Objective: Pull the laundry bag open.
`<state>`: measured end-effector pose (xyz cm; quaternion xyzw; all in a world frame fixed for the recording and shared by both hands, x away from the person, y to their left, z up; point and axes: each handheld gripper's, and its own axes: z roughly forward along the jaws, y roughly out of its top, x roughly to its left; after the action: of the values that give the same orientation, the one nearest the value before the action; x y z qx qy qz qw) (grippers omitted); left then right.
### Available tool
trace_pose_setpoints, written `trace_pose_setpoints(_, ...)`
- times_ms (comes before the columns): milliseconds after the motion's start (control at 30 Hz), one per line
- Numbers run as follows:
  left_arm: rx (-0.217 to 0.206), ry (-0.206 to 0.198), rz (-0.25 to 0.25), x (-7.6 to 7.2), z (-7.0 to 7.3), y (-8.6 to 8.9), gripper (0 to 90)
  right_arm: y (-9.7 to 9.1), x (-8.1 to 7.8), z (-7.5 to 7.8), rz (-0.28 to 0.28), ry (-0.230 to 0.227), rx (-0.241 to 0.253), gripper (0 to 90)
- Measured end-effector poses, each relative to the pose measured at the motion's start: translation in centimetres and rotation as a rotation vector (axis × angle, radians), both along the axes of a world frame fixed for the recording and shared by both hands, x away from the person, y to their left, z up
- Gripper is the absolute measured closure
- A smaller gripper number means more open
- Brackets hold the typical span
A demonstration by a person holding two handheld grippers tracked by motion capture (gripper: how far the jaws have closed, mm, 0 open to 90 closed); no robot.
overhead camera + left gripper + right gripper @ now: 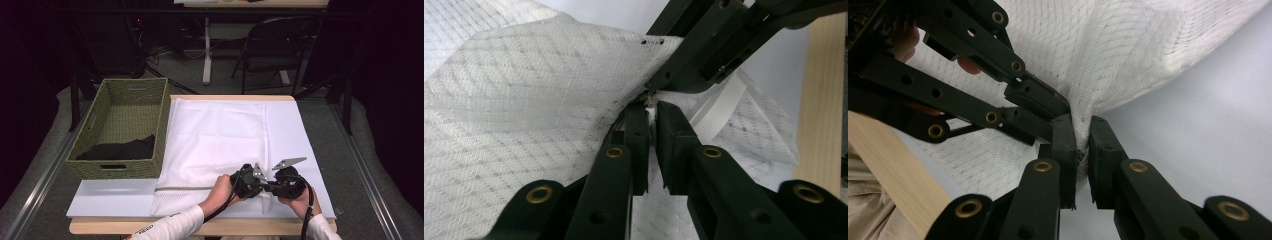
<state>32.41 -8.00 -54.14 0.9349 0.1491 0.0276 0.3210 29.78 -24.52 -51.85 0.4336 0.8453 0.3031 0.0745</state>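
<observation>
A white mesh laundry bag (215,135) lies flat on the table, its zipper (185,188) running along the near edge. Both grippers meet at the bag's near right corner. My left gripper (261,185) is shut on the mesh bag (524,100) close to the zipper's end, and its jaws (651,117) are pressed together on the fabric. My right gripper (274,187) faces it from the right, shut on a pinch of the same mesh (1128,55), with its tips (1083,132) a finger's width from the left gripper's. The corner is lifted slightly off the table.
A woven green basket (161,125) stands at the left with a dark garment (120,149) in it. A white sheet (110,197) covers the wooden table (100,227). A white tape (719,107) hangs from the bag's corner. A folding chair (272,50) stands beyond the table.
</observation>
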Motion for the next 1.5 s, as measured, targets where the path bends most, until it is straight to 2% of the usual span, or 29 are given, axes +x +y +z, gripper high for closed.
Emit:
trace_pose_setpoints(200,-0.009,0.000,0.015,-0.04,0.02,0.05,86.4,-0.11,0.02,0.02,-0.010,-0.009,-0.004,83.7)
trace_pose_setpoints(400,0.010,0.002,0.019,-0.11,-0.04,-0.02,86.6,0.14,-0.06,-0.06,-0.018,-0.002,-0.011,83.7)
trace_pose_setpoints(433,0.010,0.001,0.022,-0.12,-0.03,-0.01,86.6,0.15,-0.05,-0.07,-0.016,-0.004,-0.027,83.7)
trace_pose_setpoints(567,0.017,0.004,0.024,-0.13,0.00,0.01,86.6,0.33,-0.10,-0.08,-0.020,0.000,-0.019,83.8)
trace_pose_setpoints(667,0.026,0.008,0.025,-0.14,0.01,0.02,86.7,0.28,-0.03,-0.15,-0.011,-0.011,-0.043,83.8)
trace_pose_setpoints(767,0.031,0.008,0.023,-0.11,0.01,0.04,86.7,0.28,-0.02,-0.17,-0.009,-0.013,-0.045,83.8)
trace_pose_setpoints(1167,0.031,0.011,0.030,0.07,-0.22,-0.02,86.8,0.43,0.03,-0.24,-0.015,-0.004,-0.064,84.5)
trace_pose_setpoints(1233,0.037,0.023,0.034,0.15,-0.24,0.06,86.9,0.45,0.02,-0.25,-0.019,-0.004,-0.069,84.6)
trace_pose_setpoints(1367,0.046,0.011,0.033,0.12,-0.15,0.08,86.9,0.45,0.01,-0.22,-0.021,-0.003,-0.068,84.6)
trace_pose_setpoints(1500,0.049,0.028,0.049,0.43,-0.17,0.50,86.9,0.30,-0.03,-0.15,-0.038,0.006,-0.049,84.6)
